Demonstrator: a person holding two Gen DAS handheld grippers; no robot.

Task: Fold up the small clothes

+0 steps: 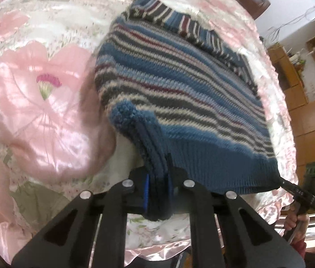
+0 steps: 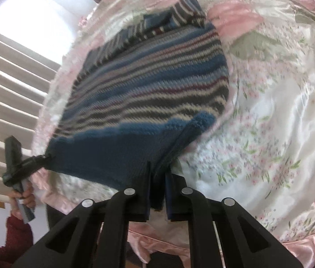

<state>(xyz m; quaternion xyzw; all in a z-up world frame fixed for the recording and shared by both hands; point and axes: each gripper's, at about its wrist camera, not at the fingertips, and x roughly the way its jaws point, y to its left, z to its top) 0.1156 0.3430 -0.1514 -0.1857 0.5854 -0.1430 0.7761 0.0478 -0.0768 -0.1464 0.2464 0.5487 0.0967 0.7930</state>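
A small knitted sweater point(image 1: 175, 84) with blue, grey, cream and maroon stripes hangs stretched above a bed, its far end with the sleeves resting on the cover. My left gripper point(image 1: 158, 185) is shut on the left corner of its blue hem. My right gripper point(image 2: 158, 189) is shut on the other hem corner of the sweater point(image 2: 148, 93). Each view shows the opposite gripper at the far hem corner: the right gripper point(image 1: 283, 182) in the left wrist view, the left gripper point(image 2: 45, 158) in the right wrist view, each held by a hand.
The bed carries a shiny pink and white floral satin cover point(image 1: 41, 102) with a ruffled edge. Wooden shelves and cabinets point(image 1: 309, 84) stand beyond the bed on one side. A bright window with curtains point(image 2: 12, 71) is on the other side.
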